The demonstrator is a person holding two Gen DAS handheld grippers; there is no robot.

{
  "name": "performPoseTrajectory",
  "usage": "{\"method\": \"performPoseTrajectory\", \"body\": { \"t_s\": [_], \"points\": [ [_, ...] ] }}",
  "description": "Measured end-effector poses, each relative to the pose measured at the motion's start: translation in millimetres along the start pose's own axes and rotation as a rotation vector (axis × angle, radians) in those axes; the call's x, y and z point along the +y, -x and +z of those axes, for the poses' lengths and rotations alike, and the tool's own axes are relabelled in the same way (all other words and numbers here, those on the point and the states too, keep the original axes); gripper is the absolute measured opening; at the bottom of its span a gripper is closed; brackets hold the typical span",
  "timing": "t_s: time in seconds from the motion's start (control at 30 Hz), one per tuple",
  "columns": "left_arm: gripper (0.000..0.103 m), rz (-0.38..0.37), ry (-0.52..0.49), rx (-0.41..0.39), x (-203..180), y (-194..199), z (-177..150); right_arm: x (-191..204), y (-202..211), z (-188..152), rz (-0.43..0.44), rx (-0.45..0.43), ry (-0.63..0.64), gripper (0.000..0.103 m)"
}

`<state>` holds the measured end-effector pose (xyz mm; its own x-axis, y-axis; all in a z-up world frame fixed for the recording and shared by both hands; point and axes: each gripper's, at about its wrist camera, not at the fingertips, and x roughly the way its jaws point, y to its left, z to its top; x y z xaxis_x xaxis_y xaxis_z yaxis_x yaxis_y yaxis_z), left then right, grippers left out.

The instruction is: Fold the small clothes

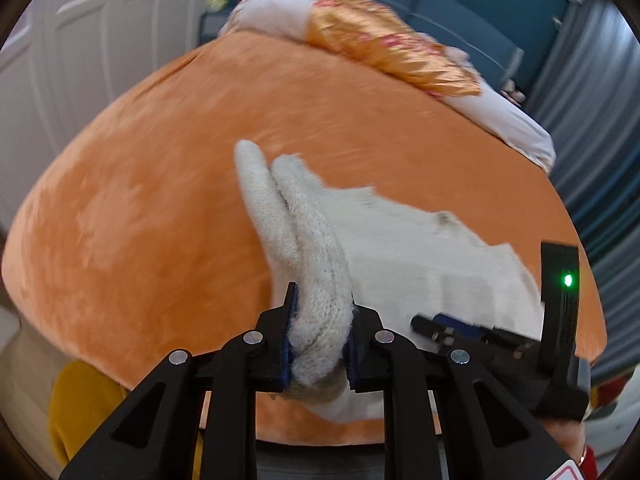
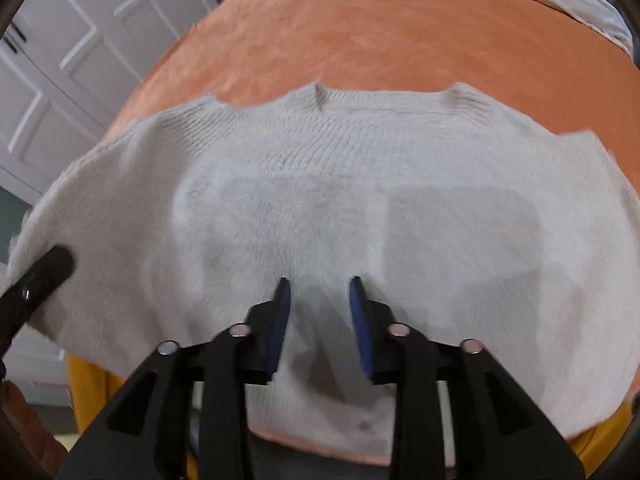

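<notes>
Ahead of me the orange bedspread (image 1: pixel 168 184) lies bare and open on my left side, plenty of room to sweep there. The white knit sweater (image 2: pixel 360 208) covers the near middle of the bed. At the far edge a pillow (image 1: pixel 392 52) blocks the way. My right gripper (image 1: pixel 448 330) sits close beside my left gripper (image 1: pixel 320 344), crowding that side.

Cream knit sweater (image 2: pixel 320 208), plain orange bedspread (image 1: pixel 160 200), blue-padded black tongs (image 2: pixel 320 320)
</notes>
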<state>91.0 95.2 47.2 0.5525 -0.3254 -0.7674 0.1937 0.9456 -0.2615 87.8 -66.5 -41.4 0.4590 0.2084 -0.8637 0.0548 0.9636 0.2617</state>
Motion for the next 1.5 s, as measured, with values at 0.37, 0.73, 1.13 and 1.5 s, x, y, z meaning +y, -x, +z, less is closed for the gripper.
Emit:
{"method": "performPoseTrajectory", "body": {
  "t_s": [0.37, 0.73, 1.13, 1.5],
  "points": [
    [0.015, -0.072, -0.210, -0.003, -115.6, -5.9, 0.4, -91.6, 62.6, -72.4, -0.024, -0.062, -0.155, 0.032],
    [0.007, -0.095, -0.395, 0.124, -210.2, -68.4, -41.6, -170.6, 85.9, -111.8, -0.014, -0.083, -0.324, 0.033],
    [0.038, -0.143, -0.383, 0.101, -174.3, -39.4, -77.4, -186.1, 104.2, -48.9, 0.199, -0.194, -0.359, 0.062],
    [0.064, 0.037, -0.297, 0.160, -113.0, -47.0, -97.5, -101.7, 3.3, 20.8, 0.278, 0.022, -0.307, 0.073]
  ]
}}
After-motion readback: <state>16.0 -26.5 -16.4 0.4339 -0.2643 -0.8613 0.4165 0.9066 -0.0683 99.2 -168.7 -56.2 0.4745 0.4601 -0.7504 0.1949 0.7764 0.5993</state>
